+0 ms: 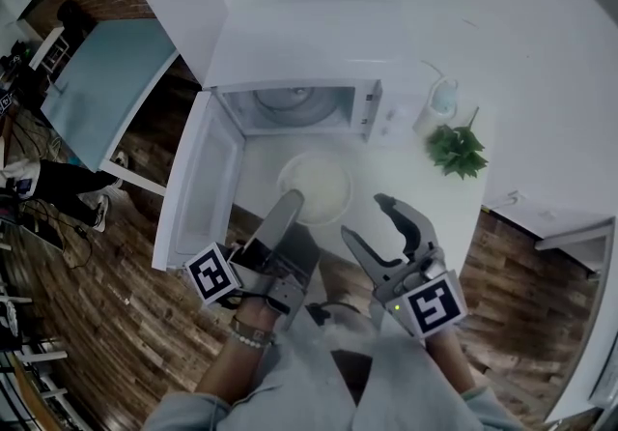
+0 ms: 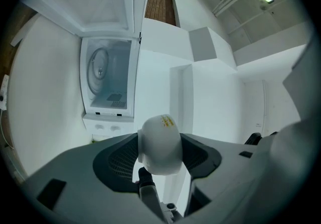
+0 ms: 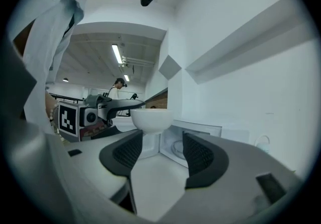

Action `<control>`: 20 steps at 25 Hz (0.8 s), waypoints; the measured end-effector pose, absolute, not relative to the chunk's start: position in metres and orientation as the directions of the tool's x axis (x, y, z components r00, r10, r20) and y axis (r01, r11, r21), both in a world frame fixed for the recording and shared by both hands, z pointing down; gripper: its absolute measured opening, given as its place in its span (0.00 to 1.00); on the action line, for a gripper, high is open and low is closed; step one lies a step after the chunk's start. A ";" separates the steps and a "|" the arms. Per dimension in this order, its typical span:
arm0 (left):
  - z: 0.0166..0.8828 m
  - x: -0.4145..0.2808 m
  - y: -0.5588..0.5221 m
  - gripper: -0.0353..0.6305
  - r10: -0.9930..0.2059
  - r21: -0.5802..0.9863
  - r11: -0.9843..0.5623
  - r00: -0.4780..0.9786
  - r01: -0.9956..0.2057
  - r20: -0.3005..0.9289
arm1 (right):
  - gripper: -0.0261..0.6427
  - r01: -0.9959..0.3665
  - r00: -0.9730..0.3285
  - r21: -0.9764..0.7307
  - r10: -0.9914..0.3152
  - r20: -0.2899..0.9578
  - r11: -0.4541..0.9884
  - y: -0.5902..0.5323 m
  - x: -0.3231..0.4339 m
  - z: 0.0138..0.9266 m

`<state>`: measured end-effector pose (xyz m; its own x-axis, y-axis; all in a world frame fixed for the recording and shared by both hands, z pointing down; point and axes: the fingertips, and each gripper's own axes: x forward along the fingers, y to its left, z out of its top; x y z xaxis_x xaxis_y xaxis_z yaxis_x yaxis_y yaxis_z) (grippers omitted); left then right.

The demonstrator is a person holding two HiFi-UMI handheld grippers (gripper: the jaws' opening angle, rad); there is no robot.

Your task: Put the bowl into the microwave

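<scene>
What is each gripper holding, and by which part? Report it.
The left gripper holds the bowl by its rim. The right gripper holds nothing; its fingers stand apart.

A white worktop (image 1: 406,178) is carrying an open microwave (image 1: 299,105) toward its left edge, a pale jug (image 1: 439,102) standing just beside it, and a green plant (image 1: 456,149) sitting near the right edge.

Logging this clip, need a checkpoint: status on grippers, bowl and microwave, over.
Left gripper shut on bowl rim, bowl lifted before microwave. Right gripper open, jaws empty. Microwave door open, nothing blocking the cavity.
</scene>
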<state>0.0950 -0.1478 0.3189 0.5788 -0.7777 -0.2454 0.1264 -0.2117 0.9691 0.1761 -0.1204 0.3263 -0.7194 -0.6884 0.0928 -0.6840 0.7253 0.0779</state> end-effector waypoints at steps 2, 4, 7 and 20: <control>0.321 0.095 -0.152 0.43 -0.779 0.971 -0.204 0.580 0.126 -0.239 | 0.43 -0.682 -0.721 0.072 -0.686 0.102 0.728 -0.125 0.171 0.328; 0.324 0.095 -0.155 0.43 -0.780 0.972 -0.199 0.581 0.124 -0.234 | 0.45 -0.686 -0.718 0.060 -0.688 0.108 0.725 -0.130 0.168 0.330; 0.327 0.095 -0.160 0.43 -0.779 0.974 -0.195 0.584 0.118 -0.227 | 0.47 -0.681 -0.721 0.059 -0.682 0.119 0.730 -0.138 0.162 0.333; 0.350 0.092 -0.183 0.43 -0.781 0.981 -0.176 0.595 0.081 -0.189 | 0.56 -0.661 -0.736 0.029 -0.655 0.170 0.750 -0.166 0.131 0.356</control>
